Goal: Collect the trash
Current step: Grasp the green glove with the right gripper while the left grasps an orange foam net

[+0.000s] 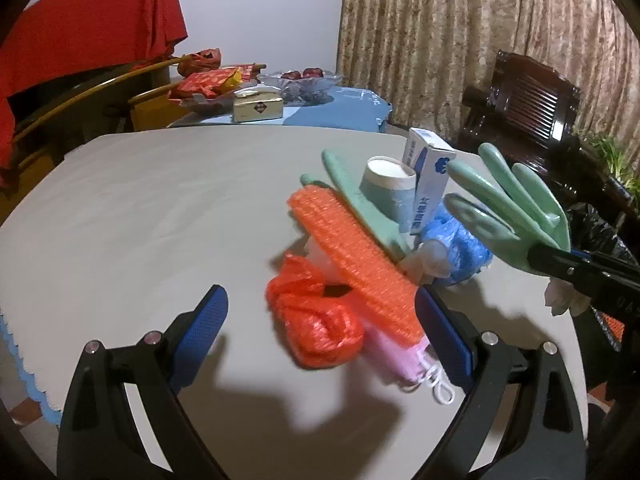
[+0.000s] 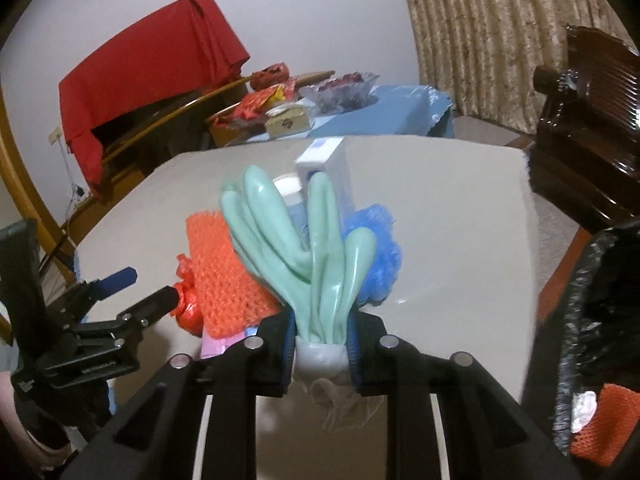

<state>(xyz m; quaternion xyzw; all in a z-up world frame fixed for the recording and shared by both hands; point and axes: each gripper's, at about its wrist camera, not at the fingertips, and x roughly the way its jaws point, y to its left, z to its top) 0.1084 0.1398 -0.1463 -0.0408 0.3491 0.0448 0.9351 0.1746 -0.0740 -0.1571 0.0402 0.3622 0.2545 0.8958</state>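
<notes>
Pinching the green rubber glove [image 2: 316, 264] at its cuff, my right gripper [image 2: 320, 350] has its jaws pressed tight on the bunched wrist end, so the fingers splay upward above the table [image 2: 440, 240] while a pale lining trails below. I judge it light, floppy and a little slick, so the gathered cuff is the sound place to hold; a single fingertip would likely slide out. Its surface is glossy mint green, smooth and unmarked. My left gripper [image 1: 320, 336] stands spread wide and empty, hovering low over the red plastic bag [image 1: 314, 320] and the orange mesh pad [image 1: 356, 264]. Beyond lie a second green glove [image 1: 360, 204], a blue net puff [image 1: 460, 244], a paper cup [image 1: 388, 192] and a white carton [image 1: 430, 180]. The black-lined bin [image 2: 592, 320] waits to my right.
</notes>
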